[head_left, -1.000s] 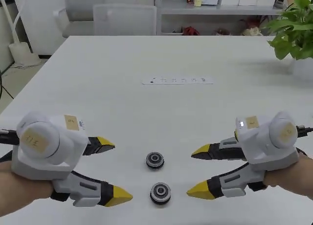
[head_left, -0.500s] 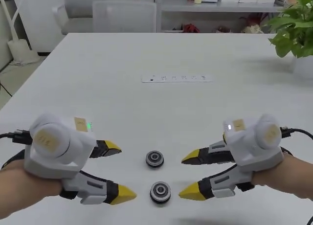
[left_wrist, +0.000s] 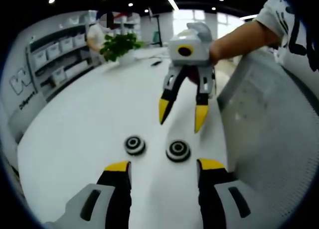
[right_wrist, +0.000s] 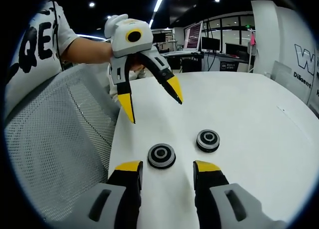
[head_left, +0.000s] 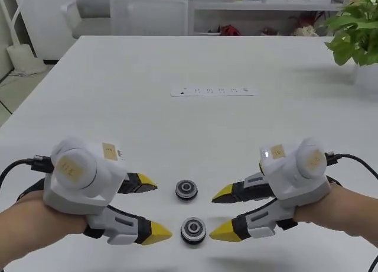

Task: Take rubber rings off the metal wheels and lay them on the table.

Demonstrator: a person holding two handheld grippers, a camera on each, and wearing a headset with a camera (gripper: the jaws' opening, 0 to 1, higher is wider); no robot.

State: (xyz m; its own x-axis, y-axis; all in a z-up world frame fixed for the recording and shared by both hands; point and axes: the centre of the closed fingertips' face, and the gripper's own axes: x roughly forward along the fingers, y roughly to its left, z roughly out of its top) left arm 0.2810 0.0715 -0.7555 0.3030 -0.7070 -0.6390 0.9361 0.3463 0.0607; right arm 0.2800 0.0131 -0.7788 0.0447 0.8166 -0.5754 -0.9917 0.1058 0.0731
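Hovering either side of the far wheel (head_left: 186, 190) and near wheel (head_left: 193, 229) by the table's (head_left: 177, 124) near edge: left gripper (head_left: 158, 207) and right gripper (head_left: 216, 213), jaws wide open, gripping nothing. Rubber rings (right_wrist: 151, 157) look seated on both wheels, none laid out, so I'd say nothing done yet

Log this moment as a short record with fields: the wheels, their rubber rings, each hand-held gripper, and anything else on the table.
wheels: near wheel and far wheel, lying flat on the table, apart from each other
rubber rings: one black ring around each wheel, none laid on the table
left hand-held gripper: open, points at the wheels from the left, touches neither
right hand-held gripper: open, faces it from the right, touches neither
also on table: power strip, farther back
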